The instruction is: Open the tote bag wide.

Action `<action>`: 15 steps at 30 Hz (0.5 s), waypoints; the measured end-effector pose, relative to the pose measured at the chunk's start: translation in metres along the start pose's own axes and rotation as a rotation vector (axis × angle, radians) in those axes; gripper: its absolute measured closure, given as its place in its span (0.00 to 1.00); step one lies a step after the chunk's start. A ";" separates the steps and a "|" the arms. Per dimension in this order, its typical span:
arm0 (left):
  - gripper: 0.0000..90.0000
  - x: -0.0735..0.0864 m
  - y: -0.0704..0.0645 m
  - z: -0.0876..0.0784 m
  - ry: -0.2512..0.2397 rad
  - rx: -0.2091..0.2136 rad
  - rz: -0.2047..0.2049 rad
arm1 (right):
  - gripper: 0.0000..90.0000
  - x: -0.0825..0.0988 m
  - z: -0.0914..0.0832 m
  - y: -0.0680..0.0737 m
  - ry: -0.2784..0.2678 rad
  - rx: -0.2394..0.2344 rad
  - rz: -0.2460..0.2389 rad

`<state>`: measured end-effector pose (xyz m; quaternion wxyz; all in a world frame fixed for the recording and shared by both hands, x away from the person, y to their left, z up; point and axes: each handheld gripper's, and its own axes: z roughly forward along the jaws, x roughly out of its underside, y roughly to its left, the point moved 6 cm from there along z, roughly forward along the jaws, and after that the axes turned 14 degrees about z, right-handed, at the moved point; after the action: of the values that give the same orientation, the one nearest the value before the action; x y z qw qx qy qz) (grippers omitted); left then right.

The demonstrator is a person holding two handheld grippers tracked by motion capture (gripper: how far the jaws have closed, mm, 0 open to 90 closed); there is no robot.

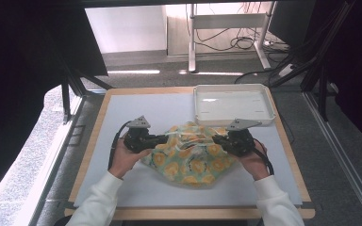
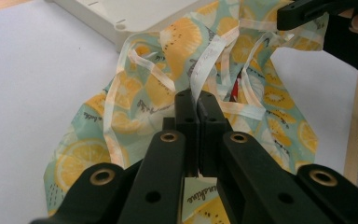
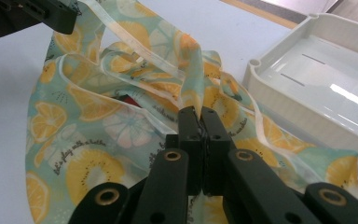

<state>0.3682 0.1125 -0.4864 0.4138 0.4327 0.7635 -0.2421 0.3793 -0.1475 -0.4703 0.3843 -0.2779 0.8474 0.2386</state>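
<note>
From the high view, a cloth bag (image 1: 191, 155) with orange fruit slices printed on it lies in the middle of a white mat (image 1: 122, 122) on a wooden table (image 1: 94, 136). A person in white sleeves holds a black tool in each hand. The left gripper (image 1: 162, 139) points in at the left side of the bag and touches it. The right gripper (image 1: 216, 139) points in at the right side of the bag and touches it too. The bag is between them. A white tray (image 1: 231, 113) sits just behind the bag, near the far right corner of the table.

In the left gripper view, the left gripper (image 2: 197, 95) has its jaws pressed close together. A bit of the bag (image 2: 135, 107) is pinched between them, and a corner of cloth with writing sticks out lower down. Pale straps (image 2: 209, 56) of the bag lie in loops just past the tips. The tray (image 2: 121, 14) is at the top, touching the bag's edge. The right gripper (image 2: 303, 14) is at the top right, on the far side of the bag.

In the right gripper view, the right gripper (image 3: 199, 112) also has its jaws squeezed together, and they pinch a fold of the bag (image 3: 84, 135) at its rim. The bag spreads out to the left on the mat. The tray (image 3: 317, 79) is on the right, just beside the bag. The left gripper (image 3: 51, 14) shows at the top left, at the bag's far edge.
</note>
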 end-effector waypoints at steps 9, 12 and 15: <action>0.99 0.006 -0.010 -0.006 -0.021 0.003 0.025 | 0.98 0.012 -0.009 0.009 0.004 -0.023 -0.035; 0.99 0.009 -0.012 -0.004 -0.016 0.019 0.012 | 0.98 0.017 -0.012 0.009 0.012 -0.021 -0.030; 0.99 0.011 -0.013 -0.003 -0.009 0.023 0.007 | 0.98 0.021 -0.012 0.007 0.019 -0.018 -0.019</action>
<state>0.3524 0.1129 -0.4933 0.4131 0.4390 0.7573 -0.2513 0.3568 -0.1555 -0.4779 0.3758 -0.2916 0.8463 0.2399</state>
